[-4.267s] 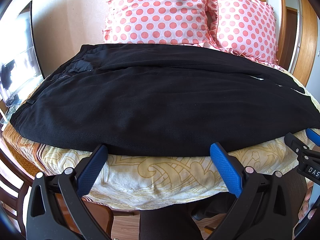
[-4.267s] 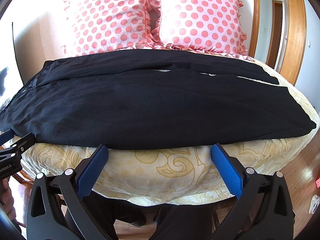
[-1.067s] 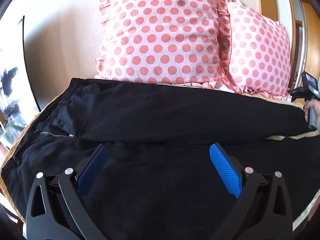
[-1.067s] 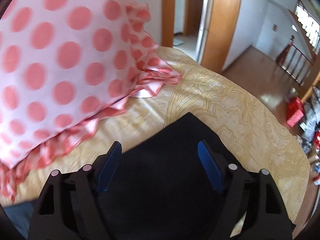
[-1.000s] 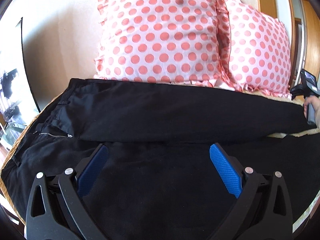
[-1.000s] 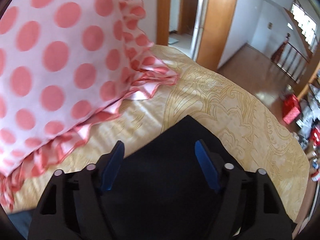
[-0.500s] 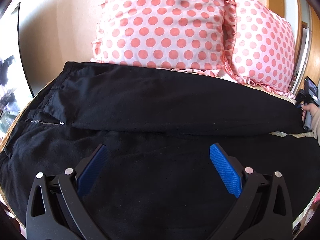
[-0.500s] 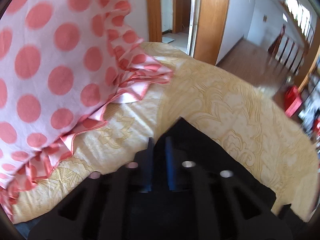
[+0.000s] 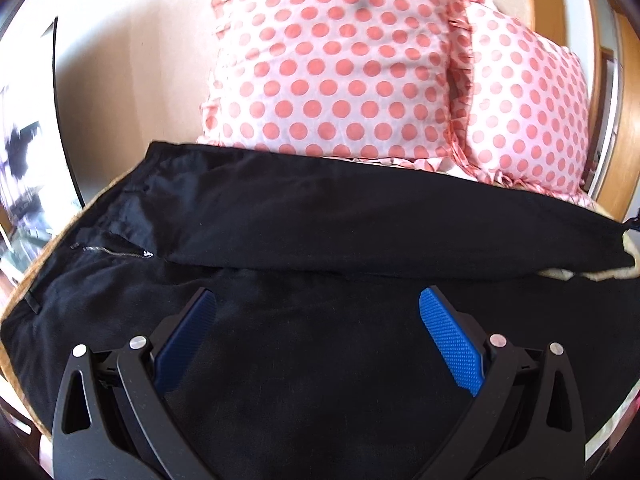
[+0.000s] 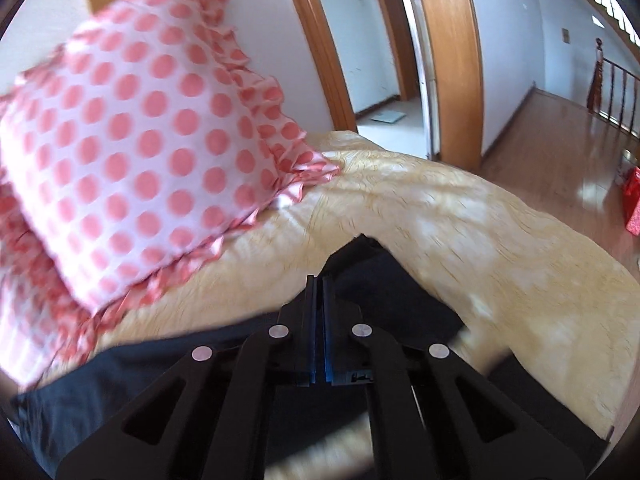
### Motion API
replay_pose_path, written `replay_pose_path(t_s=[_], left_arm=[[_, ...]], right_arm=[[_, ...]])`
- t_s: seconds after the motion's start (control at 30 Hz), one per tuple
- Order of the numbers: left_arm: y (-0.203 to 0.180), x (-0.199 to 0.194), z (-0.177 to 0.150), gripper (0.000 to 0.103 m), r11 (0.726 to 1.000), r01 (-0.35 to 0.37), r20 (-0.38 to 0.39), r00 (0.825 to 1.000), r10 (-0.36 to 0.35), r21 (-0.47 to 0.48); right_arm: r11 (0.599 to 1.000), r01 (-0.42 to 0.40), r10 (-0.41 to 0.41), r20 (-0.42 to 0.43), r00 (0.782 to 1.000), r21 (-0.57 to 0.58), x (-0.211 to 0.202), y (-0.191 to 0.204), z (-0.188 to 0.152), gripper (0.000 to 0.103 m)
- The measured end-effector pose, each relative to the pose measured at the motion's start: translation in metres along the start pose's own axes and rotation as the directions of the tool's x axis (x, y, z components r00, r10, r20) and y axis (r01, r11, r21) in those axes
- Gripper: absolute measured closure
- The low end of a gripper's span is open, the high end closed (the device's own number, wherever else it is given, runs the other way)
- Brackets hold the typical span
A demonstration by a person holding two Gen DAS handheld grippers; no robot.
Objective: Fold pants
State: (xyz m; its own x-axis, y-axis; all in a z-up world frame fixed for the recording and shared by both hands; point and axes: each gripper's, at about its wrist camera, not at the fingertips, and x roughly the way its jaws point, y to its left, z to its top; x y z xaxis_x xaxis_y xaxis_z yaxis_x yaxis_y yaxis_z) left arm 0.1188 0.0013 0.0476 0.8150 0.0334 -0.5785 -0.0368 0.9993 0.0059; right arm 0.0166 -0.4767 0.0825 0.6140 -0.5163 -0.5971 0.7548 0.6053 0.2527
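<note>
Black pants point(image 9: 360, 216) lie across the bed, waistband and zip at the left, legs running right. My left gripper point(image 9: 316, 300) hovers open over the near leg, nothing between its blue pads point(image 9: 452, 344). In the right wrist view my right gripper point(image 10: 319, 280) is shut on the hem of the far leg point(image 10: 360, 256). The black cloth is bunched and raised around its closed tips. The picture there is blurred by motion.
Two pink pillows with red dots point(image 9: 340, 60) point(image 10: 140, 140) lean at the head of the bed, just behind the pants. A yellow patterned bedspread point(image 10: 460, 220) covers the bed. Wooden door frames point(image 10: 452, 60) and a wood floor lie beyond the bed's far corner.
My right gripper has closed on the hem of the far leg and swung away with it, lifting the cloth. The left gripper has stayed open over the near leg.
</note>
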Motion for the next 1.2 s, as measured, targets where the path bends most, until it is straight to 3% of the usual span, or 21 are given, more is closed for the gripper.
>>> replay_pose_path(t_s=[0.17, 0.27, 0.43, 0.57, 0.63, 0.7, 0.97, 1.03, 1.2], left_arm=[[-0.008, -0.014, -0.004, 0.002, 0.999, 0.013, 0.022, 1.000, -0.014, 0.034], [-0.010, -0.023, -0.005, 0.002, 0.999, 0.021, 0.041, 0.999, -0.023, 0.041], [-0.013, -0.032, -0.005, 0.002, 0.998, 0.017, 0.053, 0.998, -0.020, 0.055], [-0.012, -0.037, -0.006, 0.002, 0.998, 0.003, 0.061, 0.998, -0.007, 0.062], [-0.011, -0.038, -0.007, 0.002, 0.998, -0.005, 0.061, 0.998, 0.001, 0.061], [-0.010, -0.037, -0.008, 0.002, 0.998, -0.007, 0.056, 0.998, 0.004, 0.058], [-0.011, -0.034, -0.008, 0.002, 0.997, -0.020, 0.039, 0.999, 0.017, 0.078], [-0.011, -0.034, -0.009, 0.002, 0.997, -0.020, 0.037, 0.999, 0.017, 0.080], [-0.012, -0.035, -0.010, 0.002, 0.996, -0.025, 0.043, 0.999, 0.021, 0.088]], right_arm=[[0.999, -0.050, 0.050, -0.039, 0.998, 0.022, -0.045, -0.027, -0.049, 0.100], [0.996, -0.066, 0.072, -0.100, 0.992, 0.063, -0.045, -0.043, -0.071, 0.100], [0.982, -0.103, 0.127, -0.151, 0.980, 0.158, -0.037, -0.062, -0.081, 0.100], [0.967, -0.126, 0.160, -0.143, 0.977, 0.222, -0.037, -0.067, -0.077, 0.086], [0.963, -0.131, 0.167, -0.140, 0.976, 0.236, -0.037, -0.068, -0.075, 0.071], [0.952, -0.146, 0.187, -0.137, 0.973, 0.269, -0.037, -0.072, -0.074, 0.067], [0.932, -0.168, 0.210, -0.100, 0.973, 0.322, -0.024, -0.076, -0.063, 0.069], [0.931, -0.172, 0.213, -0.095, 0.972, 0.321, -0.018, -0.076, -0.060, 0.096], [0.933, -0.202, 0.220, -0.030, 0.975, 0.298, -0.031, -0.080, -0.056, 0.099]])
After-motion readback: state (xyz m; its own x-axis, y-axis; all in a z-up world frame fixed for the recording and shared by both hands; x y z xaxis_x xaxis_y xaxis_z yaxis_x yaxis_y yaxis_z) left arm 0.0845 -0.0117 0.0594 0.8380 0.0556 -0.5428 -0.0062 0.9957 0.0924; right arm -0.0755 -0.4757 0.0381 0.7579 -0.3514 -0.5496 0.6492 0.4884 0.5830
